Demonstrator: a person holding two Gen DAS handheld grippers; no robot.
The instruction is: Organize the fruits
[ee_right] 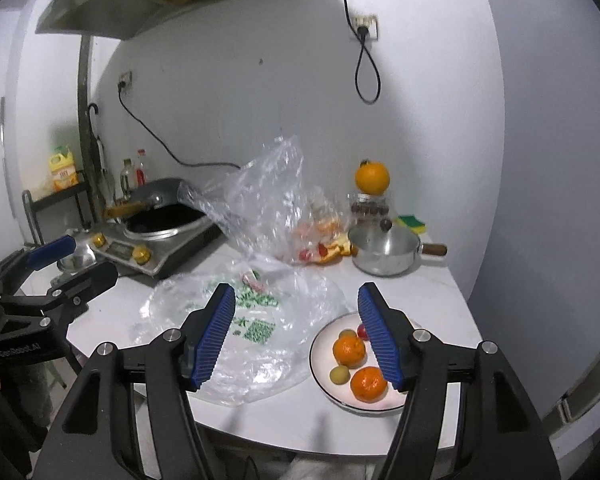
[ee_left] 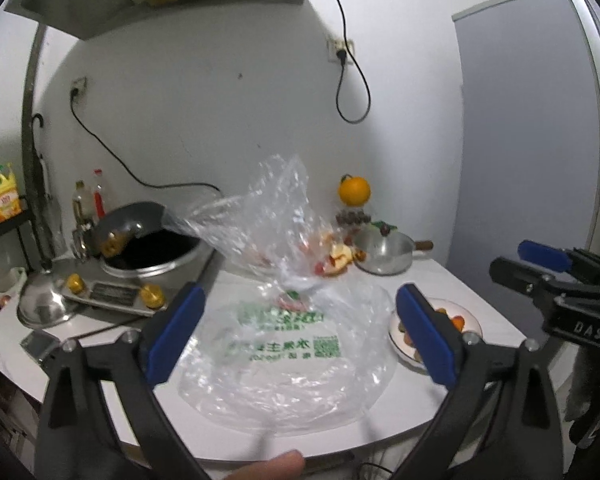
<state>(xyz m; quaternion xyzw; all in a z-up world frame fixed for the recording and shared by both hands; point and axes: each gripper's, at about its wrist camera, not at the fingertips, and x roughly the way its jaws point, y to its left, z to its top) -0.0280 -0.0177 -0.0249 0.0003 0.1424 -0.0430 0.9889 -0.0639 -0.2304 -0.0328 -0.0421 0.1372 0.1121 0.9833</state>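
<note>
Crinkled clear plastic bag point(ee_right: 236, 320) is left slack on the white bench point(ee_right: 420, 288).

Both ribbed blue tongs, left point(ee_left: 300, 332) and right point(ee_right: 296, 332), are held wide apart and empty beside round plate point(ee_right: 320, 360).

The plastic bag point(ee_right: 256, 312) is thin, clear, crinkled film with green print, glossy where light catches it. The table point(ee_right: 432, 292) looks like smooth, pale, faintly veined stone. The plate point(ee_right: 320, 364) seems glazed ceramic. The pot point(ee_right: 384, 254) is shiny metal. Blue fingers point(ee_right: 216, 332) are ribbed, matt, perhaps rubber.
</note>
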